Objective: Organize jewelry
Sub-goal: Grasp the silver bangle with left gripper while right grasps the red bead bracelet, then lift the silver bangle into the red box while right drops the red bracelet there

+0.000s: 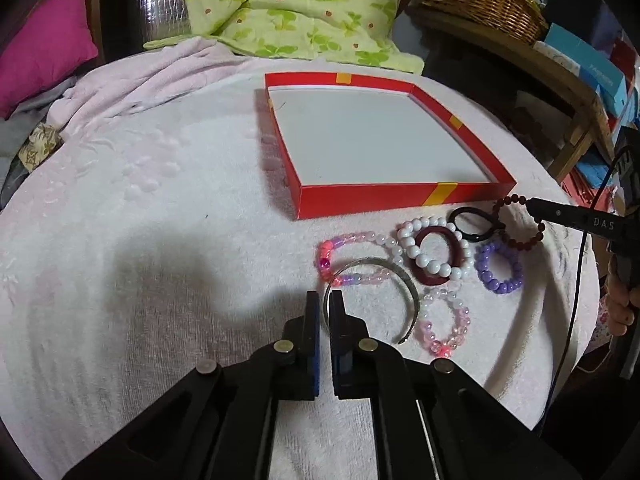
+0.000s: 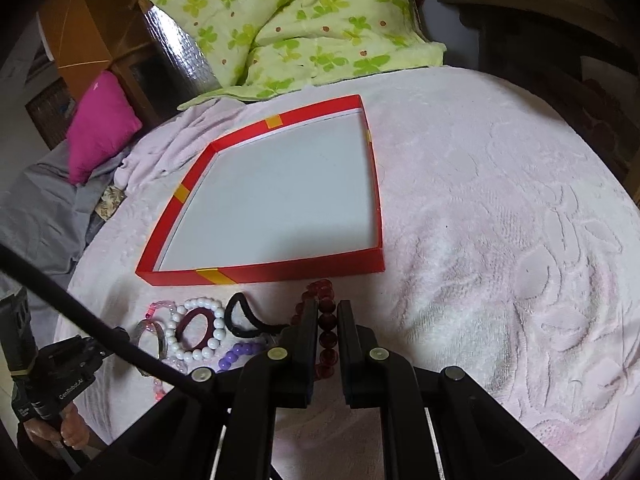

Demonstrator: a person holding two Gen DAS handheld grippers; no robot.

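Note:
A red shallow box (image 1: 380,196) (image 2: 280,268) with a white floor lies on the pale pink blanket and holds nothing. In front of it lie several bracelets. My left gripper (image 1: 325,296) is shut on one end of the silver open bangle (image 1: 414,296). My right gripper (image 2: 328,306) is shut on the dark red bead bracelet (image 2: 324,292) (image 1: 520,242), whose beads run between its fingers. In the left wrist view the right gripper (image 1: 536,203) reaches in from the right edge. The left gripper (image 2: 120,334) shows at the lower left of the right wrist view, by the bangle (image 2: 154,330).
A pink-and-white bead bracelet (image 1: 348,240), a white bead bracelet (image 1: 404,240), a maroon ring (image 1: 420,268), a black hair tie (image 1: 476,237), a purple bead bracelet (image 1: 486,276) and a small pink bracelet (image 1: 440,344) lie close together. A green quilt (image 1: 288,8) sits behind the box.

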